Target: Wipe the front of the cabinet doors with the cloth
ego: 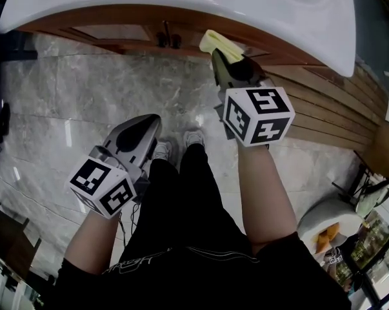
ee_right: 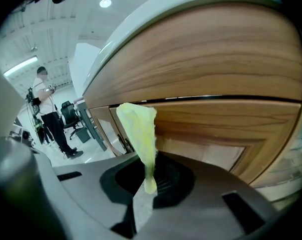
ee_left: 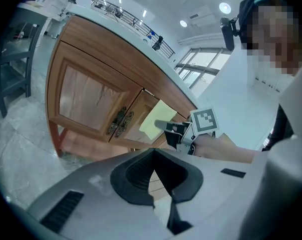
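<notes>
I see open floor (ego: 71, 89) before the doors (ee_left: 85, 101), so my left gripper (ego: 149, 124) has room all round. The counter (ego: 181, 5) overhangs the doors and caps upward moves. 2 handles (ego: 168, 41) jut out left of my right gripper (ego: 220, 57) pinching the cloth (ego: 215, 42). Slats (ego: 329, 115) wall off the right.

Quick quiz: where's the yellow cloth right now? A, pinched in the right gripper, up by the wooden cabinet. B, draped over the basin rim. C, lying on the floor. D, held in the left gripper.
A: the right gripper has its jaws closed on the yellow cloth, raised close to the wooden cabinet, while the left gripper holds nothing.
</notes>
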Demonstrator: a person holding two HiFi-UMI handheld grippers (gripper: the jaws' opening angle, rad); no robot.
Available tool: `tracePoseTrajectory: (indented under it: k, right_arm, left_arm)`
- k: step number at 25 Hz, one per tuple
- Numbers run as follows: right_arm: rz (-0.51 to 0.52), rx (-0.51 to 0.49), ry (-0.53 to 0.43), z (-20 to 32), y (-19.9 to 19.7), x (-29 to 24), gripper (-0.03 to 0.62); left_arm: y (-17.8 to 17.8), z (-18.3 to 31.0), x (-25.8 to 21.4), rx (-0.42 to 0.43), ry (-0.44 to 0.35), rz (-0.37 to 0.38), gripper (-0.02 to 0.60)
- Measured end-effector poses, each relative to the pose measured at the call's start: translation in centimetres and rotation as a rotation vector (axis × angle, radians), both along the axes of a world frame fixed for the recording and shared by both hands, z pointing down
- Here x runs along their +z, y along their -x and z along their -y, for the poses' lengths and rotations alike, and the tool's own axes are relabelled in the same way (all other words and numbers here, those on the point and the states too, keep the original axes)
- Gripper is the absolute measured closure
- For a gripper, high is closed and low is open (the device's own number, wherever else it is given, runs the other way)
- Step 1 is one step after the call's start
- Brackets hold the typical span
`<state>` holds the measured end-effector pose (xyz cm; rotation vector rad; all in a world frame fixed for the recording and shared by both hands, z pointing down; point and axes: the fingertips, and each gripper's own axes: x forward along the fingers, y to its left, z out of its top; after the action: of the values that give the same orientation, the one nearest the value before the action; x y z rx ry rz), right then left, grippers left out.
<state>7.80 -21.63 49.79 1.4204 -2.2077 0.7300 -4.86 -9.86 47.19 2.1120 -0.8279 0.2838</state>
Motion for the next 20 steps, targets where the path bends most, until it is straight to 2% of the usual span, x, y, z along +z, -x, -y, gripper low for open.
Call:
tracePoseTrajectory:
  k: [11,20]
  right_arm:
    - [0.002,0.115,-0.006,-1.6,-5.9,0.1,0.554]
    - [0.05,0.226,-0.025,-2.9,-10.8,-0.2,0.554]
  left_arm:
    - [-4.1,-1.1,0.5,0.112,0.022,0.001,0.575]
    - [-7.5,-1.1,0.5,0.189,0.028,0.009,0.575]
